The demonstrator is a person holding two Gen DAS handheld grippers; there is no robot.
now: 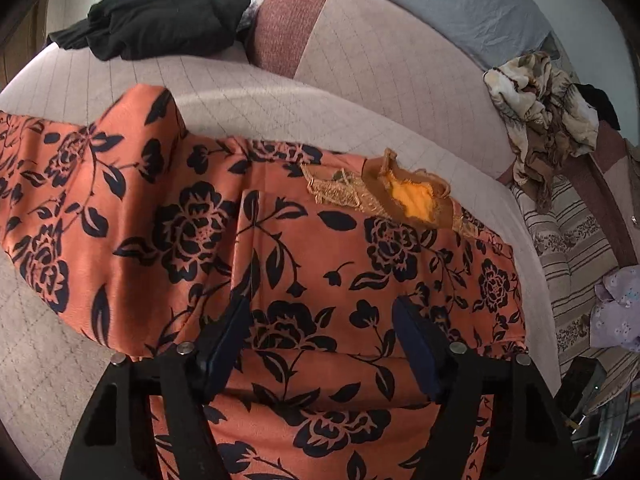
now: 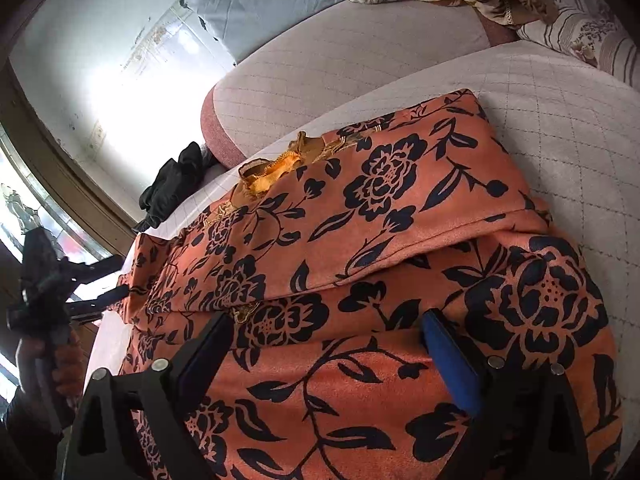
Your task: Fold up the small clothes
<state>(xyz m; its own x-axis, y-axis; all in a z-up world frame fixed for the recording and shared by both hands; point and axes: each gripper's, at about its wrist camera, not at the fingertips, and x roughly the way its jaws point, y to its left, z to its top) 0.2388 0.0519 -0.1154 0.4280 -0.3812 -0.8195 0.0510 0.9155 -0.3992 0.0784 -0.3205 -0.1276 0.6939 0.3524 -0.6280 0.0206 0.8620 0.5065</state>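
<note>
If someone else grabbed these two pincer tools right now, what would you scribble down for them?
Left gripper: jaws apart above the orange garment with black flower print, gripping nothing.
Right gripper: jaws apart, also empty.
Garment lies on the pale quilted sofa seat, one side flap already folded inward, gold lace collar showing.
Left to do: finish folding it. A crumpled black garment and a beige floral cloth wait nearby.

Left claw [image 1: 320, 336] gapes above the orange floral garment [image 1: 168, 216] on the sofa [image 1: 360, 80].

Daylight is admitted from a window [image 2: 60, 216]; wall [image 2: 120, 92] is blown out w/ glare. Strong fisheye bending and dark vignette at edges; centre is rendered sharp.
</note>
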